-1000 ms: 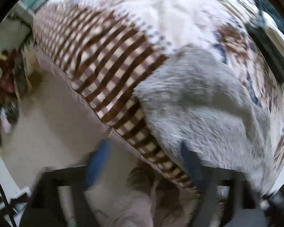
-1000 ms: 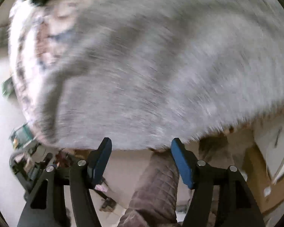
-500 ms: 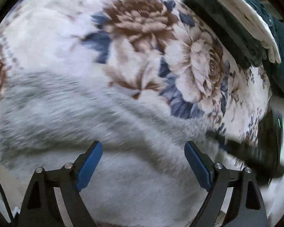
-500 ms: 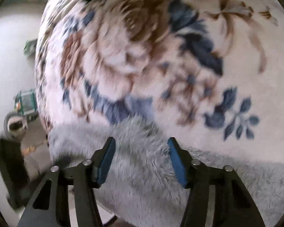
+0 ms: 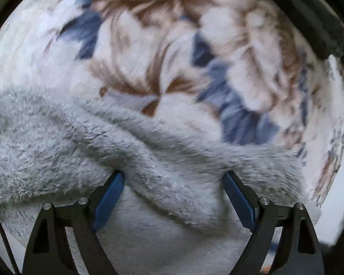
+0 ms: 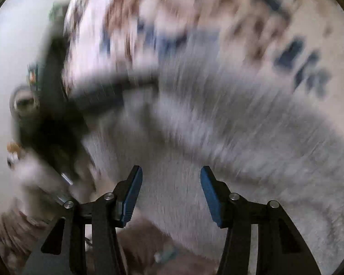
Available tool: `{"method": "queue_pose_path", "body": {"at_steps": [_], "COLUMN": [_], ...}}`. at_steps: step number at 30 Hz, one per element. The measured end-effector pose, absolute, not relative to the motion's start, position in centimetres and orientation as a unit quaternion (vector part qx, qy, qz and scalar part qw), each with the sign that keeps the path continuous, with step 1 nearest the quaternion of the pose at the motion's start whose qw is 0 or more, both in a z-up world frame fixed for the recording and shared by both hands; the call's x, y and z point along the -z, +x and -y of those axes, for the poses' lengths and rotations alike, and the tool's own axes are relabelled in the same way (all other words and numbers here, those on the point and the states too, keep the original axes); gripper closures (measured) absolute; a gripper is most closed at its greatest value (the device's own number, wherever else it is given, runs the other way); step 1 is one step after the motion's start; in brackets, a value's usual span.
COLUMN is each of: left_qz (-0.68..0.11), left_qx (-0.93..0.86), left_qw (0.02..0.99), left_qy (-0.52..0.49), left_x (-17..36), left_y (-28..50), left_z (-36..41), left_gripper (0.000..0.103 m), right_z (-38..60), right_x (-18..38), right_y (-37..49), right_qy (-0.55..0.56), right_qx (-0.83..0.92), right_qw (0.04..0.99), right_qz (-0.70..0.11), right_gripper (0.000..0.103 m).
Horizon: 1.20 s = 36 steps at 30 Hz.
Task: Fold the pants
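Reaching for fluffy grey fleece pants (image 5: 84,142) lying rumpled on floral plush blanket (image 5: 217,45). Left claw (image 5: 174,194) released, straddling raised fold. Right claw (image 6: 170,194) released, jaws just narrowed, above pants. Next: pinch edge, lift, fold over.

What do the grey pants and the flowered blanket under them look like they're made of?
Grey pants: likely thick fleece or sherpa; long, clumped, matte pile, soft rolled folds. Flowered blanket: probably plush fleece too; shorter brushed nap with a printed brown-and-blue pattern, though blur hides the detail.
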<state>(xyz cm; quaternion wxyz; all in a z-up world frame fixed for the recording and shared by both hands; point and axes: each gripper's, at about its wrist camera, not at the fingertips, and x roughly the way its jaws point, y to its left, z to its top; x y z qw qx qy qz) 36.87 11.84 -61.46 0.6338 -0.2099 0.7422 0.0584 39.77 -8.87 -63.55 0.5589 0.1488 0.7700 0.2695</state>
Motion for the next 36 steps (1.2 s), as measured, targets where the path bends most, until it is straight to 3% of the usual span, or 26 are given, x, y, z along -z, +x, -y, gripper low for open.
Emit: {"method": "queue_pose_path", "body": {"at_steps": [4,9,10,12,13,18,22,24,25,30,31,32,36], "left_qz": [-0.739,-0.737,-0.729,-0.708,-0.699,-0.713,-0.719,-0.721,-0.722,-0.724,-0.724,-0.723,-0.714], "left_qx": [-0.058,-0.056,-0.056,-0.064,-0.069,-0.107,-0.103,-0.100,-0.099,-0.098,-0.098,-0.095,-0.084], "left_qw": [0.637,0.640,0.644,0.660,0.669,0.660,0.651,0.650,0.649,0.646,0.648,0.650,0.669], "left_qy": [-0.211,-0.210,-0.226,-0.244,-0.242,-0.211,-0.221,-0.217,-0.216,-0.220,-0.215,-0.214,-0.188], "left_x": [61.6,60.8,60.0,58.2,57.6,59.5,60.6,60.4,60.3,59.3,58.6,58.1,56.1], "left_y": [36.3,35.6,35.2,34.2,33.6,30.1,29.7,30.0,30.1,31.5,31.8,31.7,31.4], "left_z": [-12.3,-12.3,-12.2,-13.3,-13.7,-15.9,-17.0,-17.1,-17.2,-18.0,-18.5,-18.3,-16.1], "left_gripper": [0.015,0.015,0.015,0.015,0.015,0.015,0.015,0.015,0.015,0.015,0.015,0.015,0.015], "right_z": [11.5,7.1,6.1,4.1,4.0,5.1,4.2,4.6,5.1,8.3,8.6,8.4,9.3], "right_x": [62.8,69.1,69.9,69.8,69.3,67.5,70.2,70.0,69.4,63.2,62.7,62.9,65.2], "right_y": [45.7,49.0,48.9,48.2,48.0,50.8,50.7,51.3,51.7,51.3,50.7,49.7,46.6], "right_qy": [0.199,0.159,0.143,0.124,0.116,0.155,0.124,0.106,0.098,0.151,0.165,0.179,0.123], "right_qx": [-0.218,-0.222,-0.236,-0.256,-0.253,-0.209,-0.190,-0.170,-0.146,-0.122,-0.139,-0.175,-0.154], "right_qw": [0.619,0.526,0.506,0.497,0.505,0.585,0.556,0.570,0.584,0.651,0.645,0.620,0.620], "right_qz": [-0.728,-0.805,-0.817,-0.820,-0.817,-0.768,-0.800,-0.796,-0.793,-0.734,-0.733,-0.744,-0.759], "right_gripper": [0.044,0.044,0.049,0.089,0.095,0.096,0.095,0.086,0.074,0.071,0.062,0.057,0.057]}}
